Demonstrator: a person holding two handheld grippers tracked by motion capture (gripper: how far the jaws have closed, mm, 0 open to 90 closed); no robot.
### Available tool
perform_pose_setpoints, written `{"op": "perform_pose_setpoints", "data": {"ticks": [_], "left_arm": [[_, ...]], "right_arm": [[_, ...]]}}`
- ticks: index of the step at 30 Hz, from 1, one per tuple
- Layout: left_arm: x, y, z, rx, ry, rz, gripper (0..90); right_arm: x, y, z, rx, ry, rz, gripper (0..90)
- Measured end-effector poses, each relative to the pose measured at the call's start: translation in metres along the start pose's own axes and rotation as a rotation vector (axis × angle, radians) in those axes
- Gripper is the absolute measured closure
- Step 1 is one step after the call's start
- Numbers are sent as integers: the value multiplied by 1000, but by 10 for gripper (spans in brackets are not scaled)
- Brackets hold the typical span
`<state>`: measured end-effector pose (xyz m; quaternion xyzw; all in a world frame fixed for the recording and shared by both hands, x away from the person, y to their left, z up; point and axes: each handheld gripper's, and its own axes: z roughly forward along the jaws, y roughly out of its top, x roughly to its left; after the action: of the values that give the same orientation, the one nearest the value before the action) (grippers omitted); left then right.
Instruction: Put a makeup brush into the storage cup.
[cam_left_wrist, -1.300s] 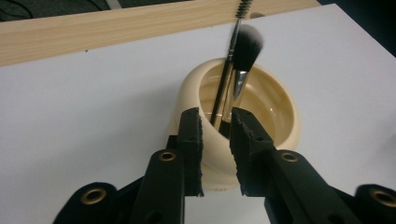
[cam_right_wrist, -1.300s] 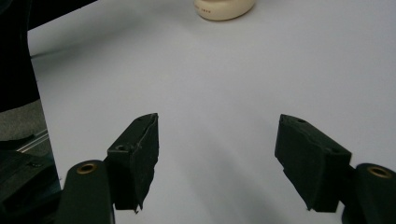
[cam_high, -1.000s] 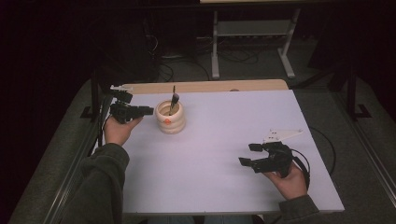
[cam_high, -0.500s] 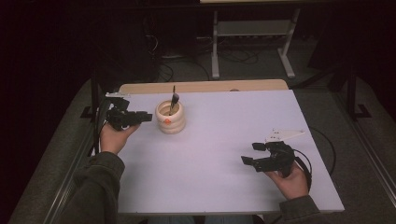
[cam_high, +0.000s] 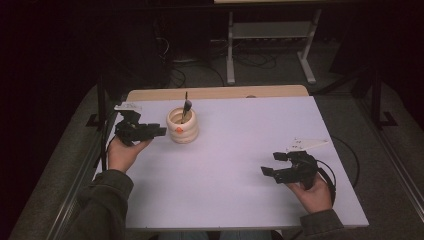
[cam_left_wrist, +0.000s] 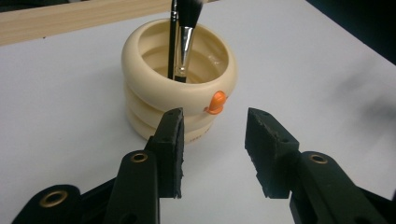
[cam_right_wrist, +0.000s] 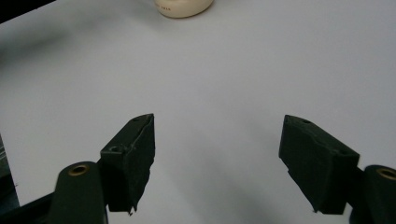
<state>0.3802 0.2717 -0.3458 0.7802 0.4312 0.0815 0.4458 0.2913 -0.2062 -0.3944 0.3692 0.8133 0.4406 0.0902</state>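
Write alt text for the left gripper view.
A cream ribbed holder with an orange knob stands on a white table, holding a makeup brush. The open left gripper points at it, not touching.

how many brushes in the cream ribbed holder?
2. A black-bristled makeup brush with a silver ferrule and a thin black handle beside it, both upright in the cream ribbed holder. Shorter ones could be hidden inside.

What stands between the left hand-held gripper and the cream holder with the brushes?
Nothing visible. The left hand-held gripper is open and points at the cream holder across bare white table. In the high view the holder sits just beyond that gripper.
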Motion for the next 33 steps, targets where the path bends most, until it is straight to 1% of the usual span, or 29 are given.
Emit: {"op": "perform_pose_setpoints", "data": {"ticks": [1,3,6,7,8,13,18,19,24,25,27,28,30,33], "left_arm": [[-1,-1,0,-2,-4,-2,554],[-3,-4,0,4,1,9,542],[-6,-8,0,0,-2,7,517],[-6,-9,-1,3,-1,16,508],[-8,-10,-1,-2,0,13,503],[-10,-15,-5,-2,1,27,461],[-12,-20,-6,1,3,26,422],[-12,-21,-6,6,4,32,415],[-14,-26,-8,14,10,39,382],[-15,-27,-7,10,9,33,377],[-17,-29,-8,15,12,46,369],[-18,-30,-8,8,13,40,365],[-20,-31,-10,16,15,53,357],[-23,-33,-11,10,14,55,343]], "right_arm": [[0,0,0,2,0,4,257],[0,0,0,2,-2,1,255],[0,0,0,1,-7,-1,255],[0,0,-1,2,-8,-1,255],[0,0,-1,1,-10,-3,254],[-1,-1,-2,2,-12,6,250],[-1,-2,-1,3,-15,5,248],[-1,-2,-1,3,-15,7,247],[-2,-3,-1,3,-18,5,244],[-2,-3,-2,5,-18,7,243],[-3,-4,-2,2,-19,4,243],[-3,-4,-2,3,-20,8,242],[-4,-5,-2,-2,-19,6,242],[-4,-5,-3,0,-20,11,240]]}}
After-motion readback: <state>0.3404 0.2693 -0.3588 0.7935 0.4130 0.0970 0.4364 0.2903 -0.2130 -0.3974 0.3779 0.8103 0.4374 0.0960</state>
